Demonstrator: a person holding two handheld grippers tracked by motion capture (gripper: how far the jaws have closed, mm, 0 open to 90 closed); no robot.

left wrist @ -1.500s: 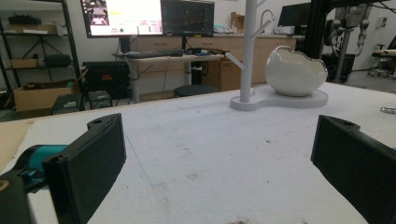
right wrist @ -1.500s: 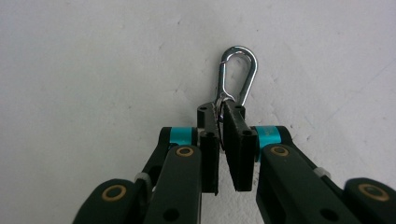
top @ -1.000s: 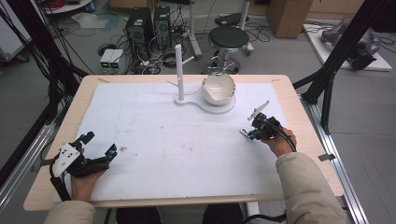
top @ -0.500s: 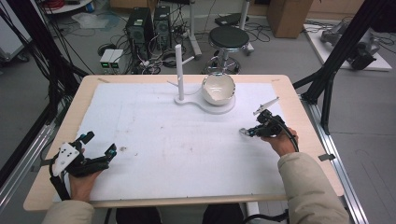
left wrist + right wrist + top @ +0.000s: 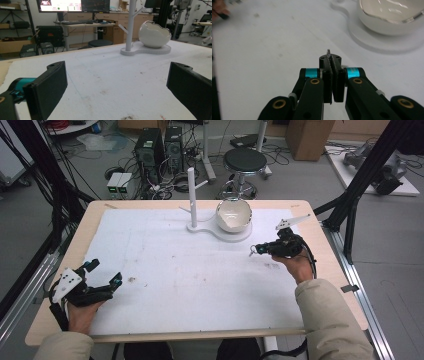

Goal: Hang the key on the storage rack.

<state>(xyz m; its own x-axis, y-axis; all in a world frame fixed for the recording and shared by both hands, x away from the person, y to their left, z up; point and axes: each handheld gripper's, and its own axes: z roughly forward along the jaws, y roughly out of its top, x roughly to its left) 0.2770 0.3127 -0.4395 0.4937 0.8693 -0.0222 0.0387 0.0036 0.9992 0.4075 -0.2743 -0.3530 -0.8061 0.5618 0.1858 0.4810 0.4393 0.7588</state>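
Bowl [image 5: 233, 214] on stand base [image 5: 220, 230] at table's [image 5: 325, 270] far middle, post [image 5: 191, 195] just left of bowl

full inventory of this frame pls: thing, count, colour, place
table: 1, light wood, centre of the high view
cover sheet: 1, white with small dark stains, over most of the tabletop
stand with upright peg post: 1, white, far middle of the table
bowl: 1, white, cracked-egg rim, on the stand's base right of the post
small metal piece: 1, silvery, pinched at the right gripper's tips; too small to identify
stool: 1, black, on the floor beyond the table
computer towers: 2, black, floor beyond the far left
left gripper: 1, black with teal, near left, jaws wide apart
right gripper: 1, black with teal, right side near the bowl, jaws closed
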